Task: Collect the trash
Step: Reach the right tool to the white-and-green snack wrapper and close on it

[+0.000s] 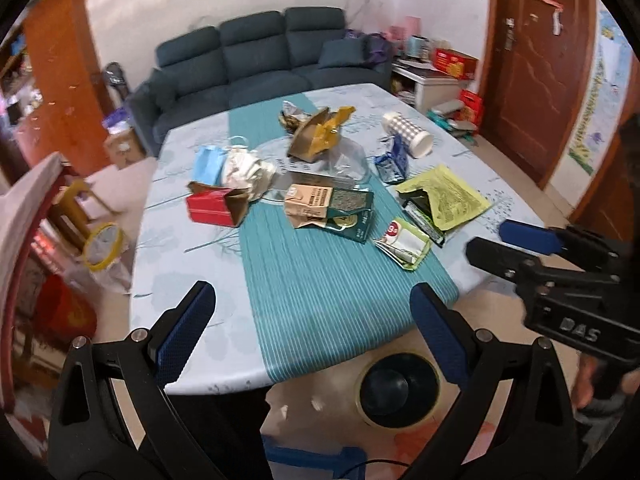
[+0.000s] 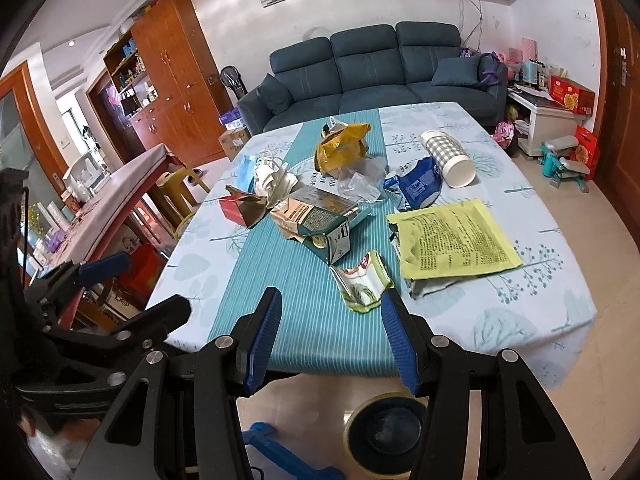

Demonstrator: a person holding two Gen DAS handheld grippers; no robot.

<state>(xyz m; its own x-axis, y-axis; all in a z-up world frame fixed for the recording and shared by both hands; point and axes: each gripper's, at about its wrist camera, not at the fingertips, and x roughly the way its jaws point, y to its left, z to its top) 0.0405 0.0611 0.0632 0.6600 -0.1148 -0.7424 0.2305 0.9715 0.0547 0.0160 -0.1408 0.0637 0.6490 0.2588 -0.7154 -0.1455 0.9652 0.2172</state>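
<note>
Trash lies spread over the table [image 1: 192, 280] [image 2: 520, 320]: a red box [image 1: 212, 210] [image 2: 236, 206], a green-and-tan carton [image 1: 328, 208] [image 2: 320, 220], a small white-green wrapper [image 1: 404, 240] [image 2: 364, 280], a yellow-green packet [image 1: 448, 196] [image 2: 456, 244], a blue pouch [image 1: 392, 160] [image 2: 416, 184], a checked paper cup [image 1: 408, 134] [image 2: 448, 156], a yellow bag [image 1: 320, 136] [image 2: 340, 148], crumpled white paper with a blue mask [image 1: 240, 168] [image 2: 272, 176]. My left gripper [image 1: 312, 312] [image 2: 136, 284] is open and empty over the near edge. My right gripper [image 2: 332, 320] [image 1: 492, 240] is open and empty just short of the small wrapper.
A black bin [image 1: 400, 388] [image 2: 384, 428] with a yellow rim stands on the floor below the table's near edge. A blue sofa [image 1: 260, 60] [image 2: 376, 72] is behind the table. A side counter [image 2: 112, 200] and a yellow stool [image 2: 180, 188] are at left.
</note>
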